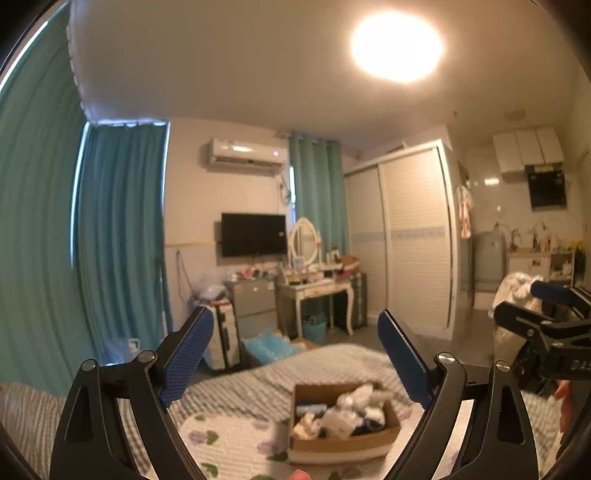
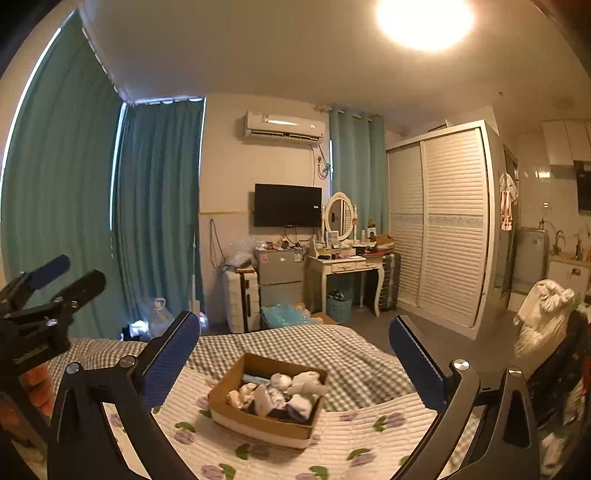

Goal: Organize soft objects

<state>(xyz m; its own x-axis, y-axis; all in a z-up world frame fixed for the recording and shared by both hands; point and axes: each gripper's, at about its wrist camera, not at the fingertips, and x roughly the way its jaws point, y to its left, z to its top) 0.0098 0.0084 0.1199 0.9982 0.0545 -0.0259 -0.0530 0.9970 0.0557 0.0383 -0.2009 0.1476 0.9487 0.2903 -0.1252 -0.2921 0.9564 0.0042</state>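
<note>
While the quilted bedspread (image 2: 369, 428) fills the lower frame, a cardboard box (image 2: 258, 424) of socks (image 2: 295, 398) sits low centre on it. Both the left gripper (image 1: 295, 358) and right gripper (image 2: 291, 362) hover above, fingers spread wide, holding nothing.

Teal curtains (image 2: 159, 206), wall television (image 2: 287, 205), white louvred wardrobe (image 2: 443, 225), glaring ceiling light (image 2: 424, 18).

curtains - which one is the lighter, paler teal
The narrow curtain between the air conditioner and the wardrobe. The wide curtains left of the TV are darker green-teal.
</note>
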